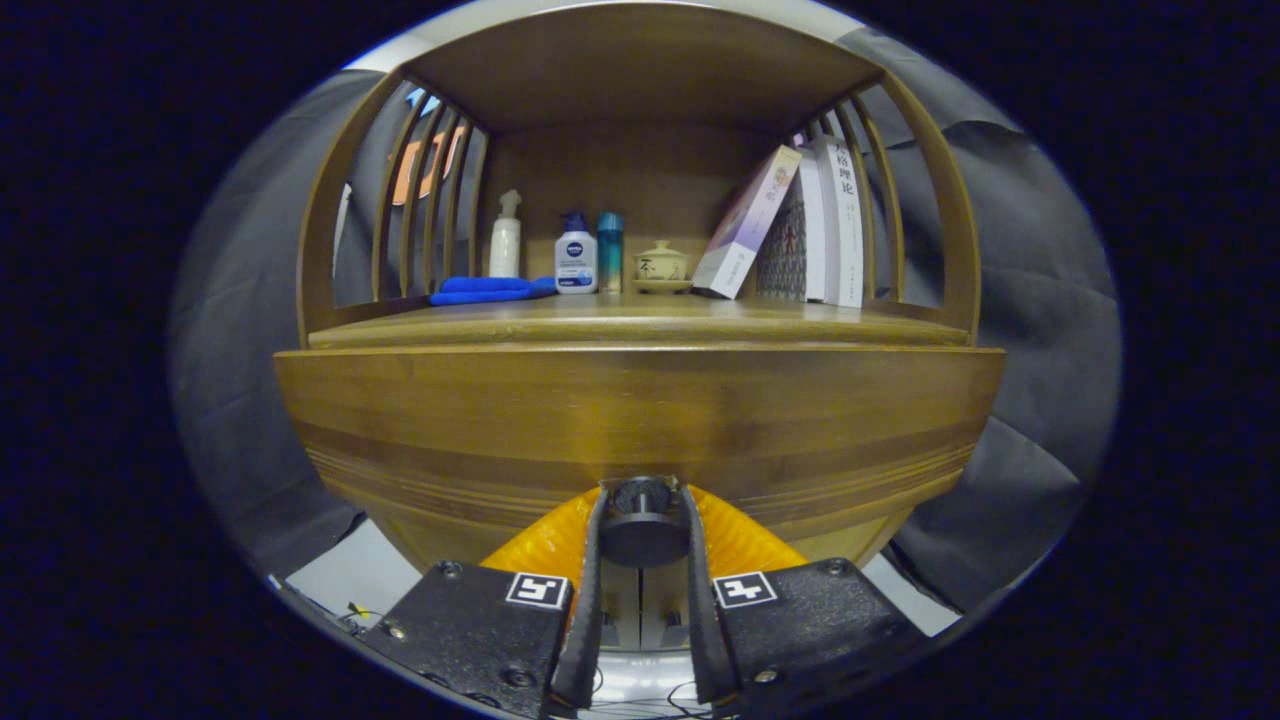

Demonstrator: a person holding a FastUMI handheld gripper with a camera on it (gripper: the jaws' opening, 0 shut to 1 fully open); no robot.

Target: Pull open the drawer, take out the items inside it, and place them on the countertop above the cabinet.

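A wooden cabinet fills the view. Its drawer front (640, 420) is a broad wooden panel straight ahead of me, and it looks closed flush; the inside is hidden. A dark round knob (642, 520) sticks out from the lower middle of the drawer front. My gripper (642, 500) is shut on this knob, one finger pressing on each side of it. The countertop (640, 322) above the drawer is a wooden shelf surface with bare room along its front.
At the back of the countertop stand a white spray bottle (506, 240), a white lotion bottle (576, 258), a teal bottle (610, 250) and a small lidded cup (661, 265). A blue cloth (488, 290) lies left. Leaning books (800, 225) stand right. Slatted wooden sides enclose the shelf.
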